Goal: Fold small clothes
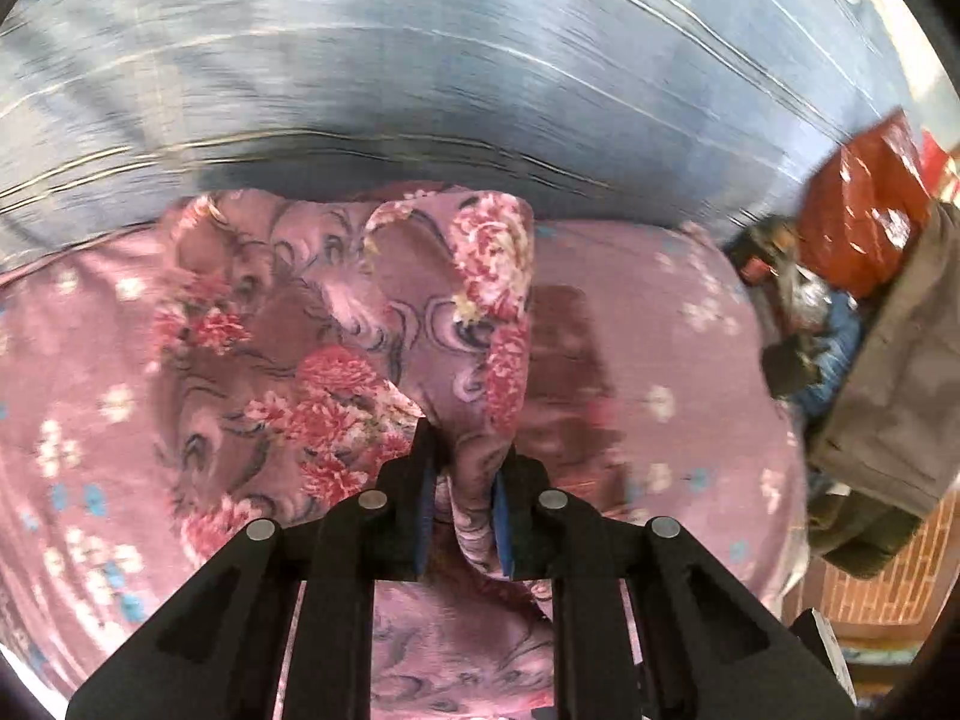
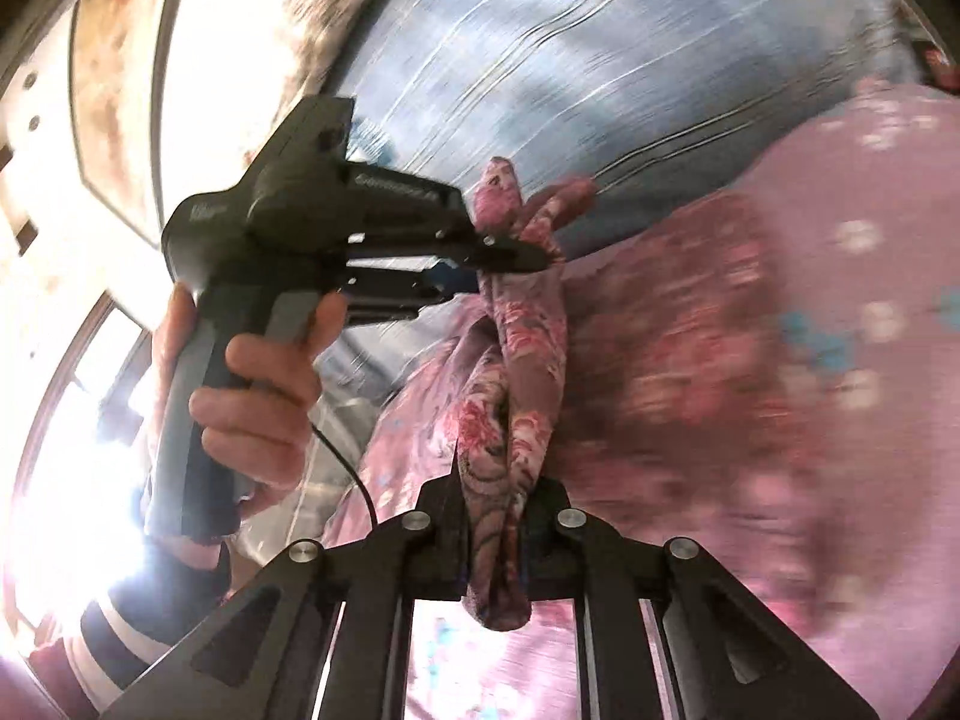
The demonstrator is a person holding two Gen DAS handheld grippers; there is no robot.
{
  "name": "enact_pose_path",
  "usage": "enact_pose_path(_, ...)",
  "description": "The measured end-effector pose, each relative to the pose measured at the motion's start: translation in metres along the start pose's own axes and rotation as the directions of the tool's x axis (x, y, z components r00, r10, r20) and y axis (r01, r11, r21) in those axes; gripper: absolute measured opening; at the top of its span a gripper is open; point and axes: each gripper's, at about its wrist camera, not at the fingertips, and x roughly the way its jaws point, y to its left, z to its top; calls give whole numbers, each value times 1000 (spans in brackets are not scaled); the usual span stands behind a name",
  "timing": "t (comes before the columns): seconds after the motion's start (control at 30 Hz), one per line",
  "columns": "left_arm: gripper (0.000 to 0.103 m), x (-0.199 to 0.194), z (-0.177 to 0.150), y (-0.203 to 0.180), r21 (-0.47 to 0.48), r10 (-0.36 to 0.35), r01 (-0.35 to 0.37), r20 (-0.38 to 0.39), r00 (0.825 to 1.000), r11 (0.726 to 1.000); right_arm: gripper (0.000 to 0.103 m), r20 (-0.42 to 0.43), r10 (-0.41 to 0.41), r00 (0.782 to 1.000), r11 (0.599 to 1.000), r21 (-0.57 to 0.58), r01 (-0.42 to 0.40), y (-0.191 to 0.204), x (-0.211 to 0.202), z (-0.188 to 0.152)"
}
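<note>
Nearest the left camera, the left tongs (image 1: 465, 483) are closed on a bunched fold of the floral garment (image 1: 336, 324), a soft, light piece that drapes and gathers wherever it is pinched. The right tongs (image 2: 493, 516) are likewise clamped on another gathered stretch of it, so the cloth hangs lifted between the two over the pink flowered bedspread (image 1: 672, 324). It should carry easily but slide and sag (hems or corners would give the cleanest fold). I count one garment and two tongs. Farther off lie a blue striped sheet (image 1: 420, 48), and a red package (image 1: 864, 204) at the bed's edge.
</note>
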Motion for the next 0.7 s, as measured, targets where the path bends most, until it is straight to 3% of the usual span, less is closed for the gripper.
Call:
enact_pose_path(0.1, 15, 27, -3, -24, 8, -21, 21, -36, 999, 1000, 10, 3, -89, 996, 996, 26, 88, -22, -18, -1)
enact_pose_path(0.17, 19, 47, -6, -28, -8, -9, 9, -57, 998, 1000, 11, -39, -160, 986, 987, 21, 161, -32, -17, -1)
enact_pose_path(0.23, 21, 50, -9, -29, -23, -8, 7, -41, 999, 1000, 23, -90, -199, 976, 979, 27, 202, -40, -10, -5)
enact_pose_path(0.3, 23, 40, -9, -24, -38, -59, 57, -30, 998, 998, 25, -105, -200, 974, 978, 39, 205, -42, -9, -3)
enact_pose_path(0.37, 31, 18, -8, -4, -73, -124, 124, 6, 992, 990, 30, -38, -168, 985, 983, 65, 170, -44, -20, 10)
enact_pose_path(0.4, 36, 0, -9, 12, -101, -158, 162, 55, 986, 982, 37, 27, -160, 987, 984, 84, 157, -46, -29, 19)
enact_pose_path(0.43, 49, -13, -10, 25, -120, -162, 173, 96, 982, 977, 47, 73, -157, 985, 984, 100, 149, -51, -37, 26)
enact_pose_path(0.47, 63, -27, -12, 43, -145, -148, 169, 148, 978, 975, 51, 123, -158, 980, 982, 120, 143, -53, -43, 31)
enact_pose_path(0.53, 66, -43, -15, 76, -183, -99, 135, 191, 977, 974, 52, 162, -158, 974, 982, 132, 138, -55, -41, 50)
enact_pose_path(0.6, 66, -41, -21, 111, -235, -80, 117, 163, 983, 965, 53, 142, -163, 976, 983, 108, 148, -48, -23, 60)
enact_pose_path(0.7, 66, -28, -35, 145, -321, -94, 128, 120, 988, 938, 62, 99, -168, 981, 984, 71, 162, -43, 1, 70)
